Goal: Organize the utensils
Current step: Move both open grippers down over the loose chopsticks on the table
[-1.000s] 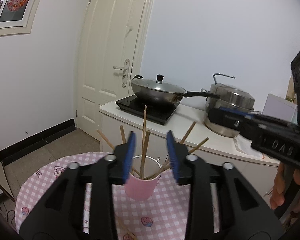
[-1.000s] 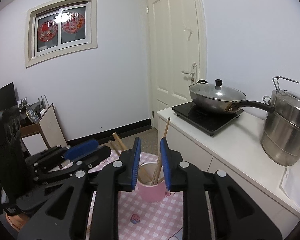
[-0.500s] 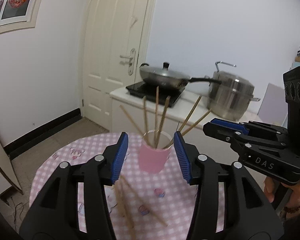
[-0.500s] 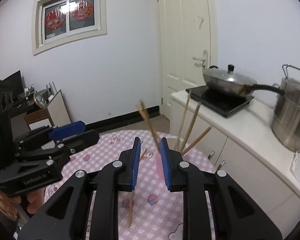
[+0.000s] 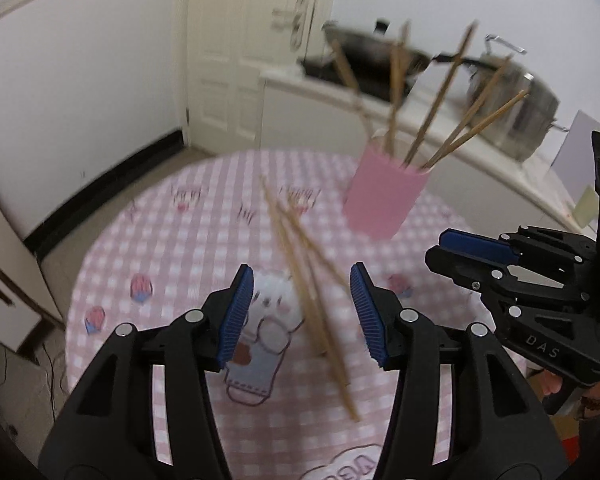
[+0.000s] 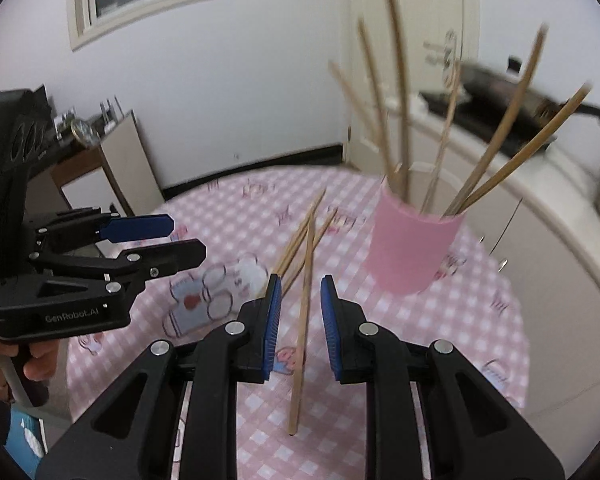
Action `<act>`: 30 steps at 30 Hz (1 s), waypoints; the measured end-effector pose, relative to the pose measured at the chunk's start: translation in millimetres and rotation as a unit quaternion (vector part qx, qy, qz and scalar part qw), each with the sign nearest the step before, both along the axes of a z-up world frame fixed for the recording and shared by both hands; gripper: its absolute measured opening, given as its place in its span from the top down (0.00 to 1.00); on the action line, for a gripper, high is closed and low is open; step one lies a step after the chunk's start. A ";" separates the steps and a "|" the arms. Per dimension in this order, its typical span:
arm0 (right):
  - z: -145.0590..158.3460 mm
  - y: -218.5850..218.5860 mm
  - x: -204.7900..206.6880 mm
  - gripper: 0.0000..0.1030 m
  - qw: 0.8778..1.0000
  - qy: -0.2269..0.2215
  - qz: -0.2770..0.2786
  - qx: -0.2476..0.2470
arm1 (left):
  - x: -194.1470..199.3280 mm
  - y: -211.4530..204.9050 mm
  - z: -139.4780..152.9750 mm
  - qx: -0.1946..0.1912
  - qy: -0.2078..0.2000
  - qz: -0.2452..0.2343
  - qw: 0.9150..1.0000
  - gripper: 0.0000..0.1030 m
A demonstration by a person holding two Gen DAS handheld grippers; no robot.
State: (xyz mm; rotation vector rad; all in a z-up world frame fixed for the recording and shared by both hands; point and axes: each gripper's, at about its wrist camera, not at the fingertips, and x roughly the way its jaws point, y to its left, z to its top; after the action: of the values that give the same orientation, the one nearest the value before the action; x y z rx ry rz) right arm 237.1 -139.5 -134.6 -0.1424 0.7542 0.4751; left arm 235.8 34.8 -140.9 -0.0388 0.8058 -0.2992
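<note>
A pink cup (image 5: 384, 196) (image 6: 412, 244) stands on the round table with several wooden chopsticks (image 5: 440, 116) (image 6: 400, 112) sticking out of it. Several loose chopsticks (image 5: 312, 288) (image 6: 304, 280) lie on the pink checked tablecloth in front of the cup. My left gripper (image 5: 302, 312) is open and empty, hovering above the loose chopsticks. My right gripper (image 6: 298, 320) is open and empty, also above them; it shows at the right of the left wrist view (image 5: 484, 256). The left gripper shows at the left of the right wrist view (image 6: 156, 240).
The tablecloth (image 5: 172, 264) covers the table (image 6: 480, 344). Behind it a white counter (image 5: 440, 120) carries a wok on a cooktop (image 5: 364, 52) and a steel pot (image 5: 520, 116). A door (image 5: 244, 44) stands at the back, a cabinet (image 6: 112, 176) to the left.
Both grippers have tilted down and moved in over the table, from level with the cup to above the loose chopsticks. The left jaws have opened wider.
</note>
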 end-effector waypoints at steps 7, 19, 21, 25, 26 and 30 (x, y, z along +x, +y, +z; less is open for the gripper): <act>-45.8 16.5 23.2 0.82 0.998 0.057 0.004 -0.016 | 23.5 4.0 -48.5 0.002 0.057 0.002 0.998 0.51; -75.1 11.5 36.4 0.82 0.996 0.092 0.012 -0.017 | 41.4 -17.2 -82.8 0.058 0.072 -0.012 0.996 0.51; -77.4 12.2 38.0 0.82 0.995 0.092 0.014 -0.016 | 42.8 -16.1 -83.5 0.055 0.070 -0.011 0.996 0.51; -78.0 10.6 39.1 0.82 0.996 0.092 0.016 -0.012 | 44.6 -19.2 -83.5 0.058 0.068 -0.012 0.996 0.51; -78.1 11.0 39.2 0.82 0.996 0.092 0.016 -0.012 | 43.9 -20.8 -83.1 0.063 0.067 -0.013 0.996 0.51; -78.0 10.1 38.4 0.82 0.996 0.091 0.018 -0.013 | 40.8 -30.1 -82.6 0.090 0.056 -0.024 0.994 0.51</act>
State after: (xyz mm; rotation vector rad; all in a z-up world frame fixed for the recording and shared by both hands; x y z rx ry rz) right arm 275.5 -129.4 -212.7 -0.1389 0.9381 0.5182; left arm 276.6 4.8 -223.5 0.1343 0.9435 -0.2700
